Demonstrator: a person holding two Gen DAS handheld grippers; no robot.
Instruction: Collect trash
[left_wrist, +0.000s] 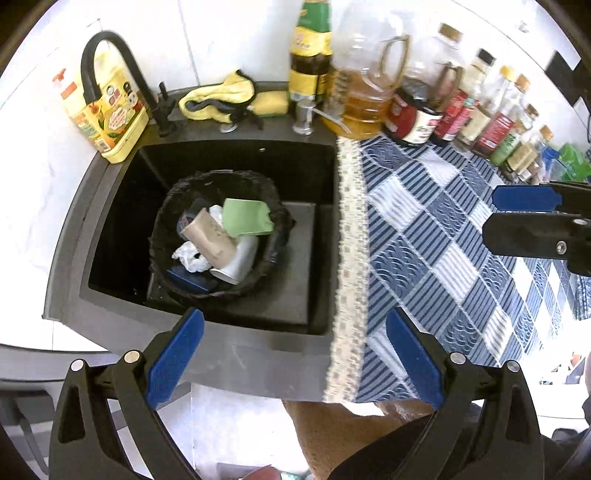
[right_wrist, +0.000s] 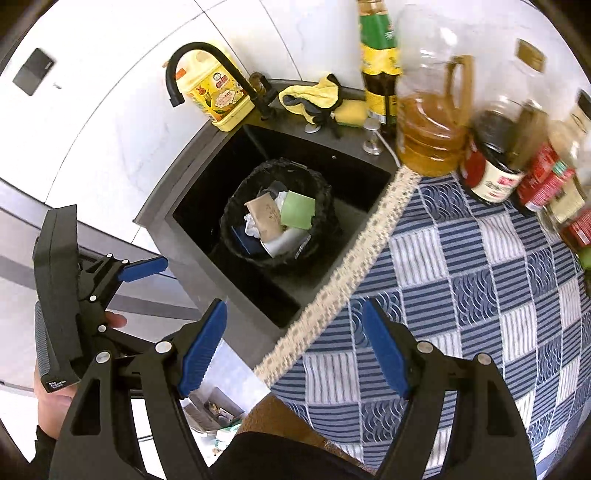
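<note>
Two hand-held grippers: the left hand-held gripper (left_wrist: 295, 354) and the right hand-held gripper (right_wrist: 295, 350) both stand wide open and hold nothing.
Trash: it lies in the black bin (left_wrist: 162, 236) inside the sink (left_wrist: 110, 206).
Worktop: the checked cloth (left_wrist: 443, 240) shows no scraps.
Advice: probably check the worktop before stopping.

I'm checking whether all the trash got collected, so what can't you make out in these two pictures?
- Bottom of the black-lined round trash bin, both views: covered by the green carton, brown paper cup and crumpled white tissue.
- Labels on the row of condiment bottles: blurred, too small.
- Blue checked tablecloth, right part: cut off by the picture edge.
- Floor below the counter: hidden by both tools.
</note>
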